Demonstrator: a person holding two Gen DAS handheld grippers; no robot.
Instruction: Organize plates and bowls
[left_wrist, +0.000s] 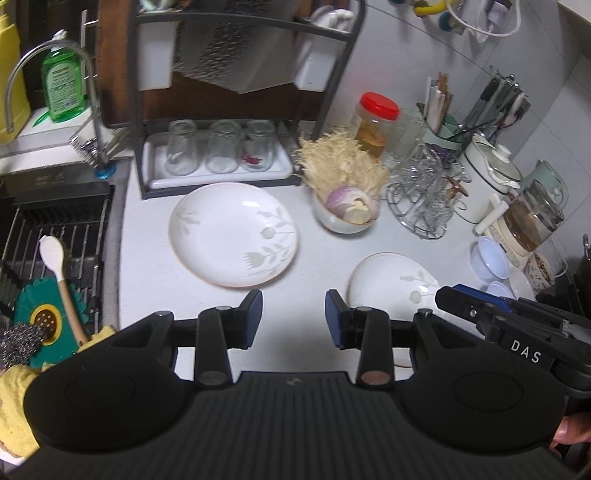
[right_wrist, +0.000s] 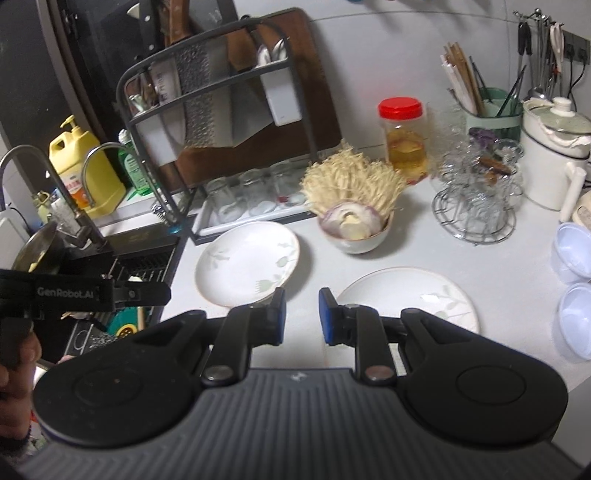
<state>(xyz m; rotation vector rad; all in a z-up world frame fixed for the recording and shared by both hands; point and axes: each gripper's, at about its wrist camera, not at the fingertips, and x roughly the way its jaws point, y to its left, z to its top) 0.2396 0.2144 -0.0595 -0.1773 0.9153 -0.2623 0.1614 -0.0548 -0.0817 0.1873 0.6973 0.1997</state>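
Two white plates with pale flower prints lie on the grey counter. The left plate (left_wrist: 233, 235) (right_wrist: 246, 263) is near the sink. The right plate (left_wrist: 391, 284) (right_wrist: 408, 299) lies closer, partly under the grippers. A white bowl (left_wrist: 345, 218) (right_wrist: 356, 236) holding onion pieces and a straw-coloured brush stands behind them. My left gripper (left_wrist: 293, 317) is open and empty, above the counter just in front of the left plate. My right gripper (right_wrist: 302, 314) is open and empty, between the two plates; it also shows in the left wrist view (left_wrist: 480, 306).
A black dish rack (left_wrist: 221, 110) with upturned glasses (left_wrist: 221, 151) stands behind. The sink (left_wrist: 55, 258) with a spoon and scourer is at the left. A red-lidded jar (right_wrist: 404, 136), wire cup stand (right_wrist: 476, 199), white pot (right_wrist: 554, 155) and plastic cups (right_wrist: 572, 280) crowd the right.
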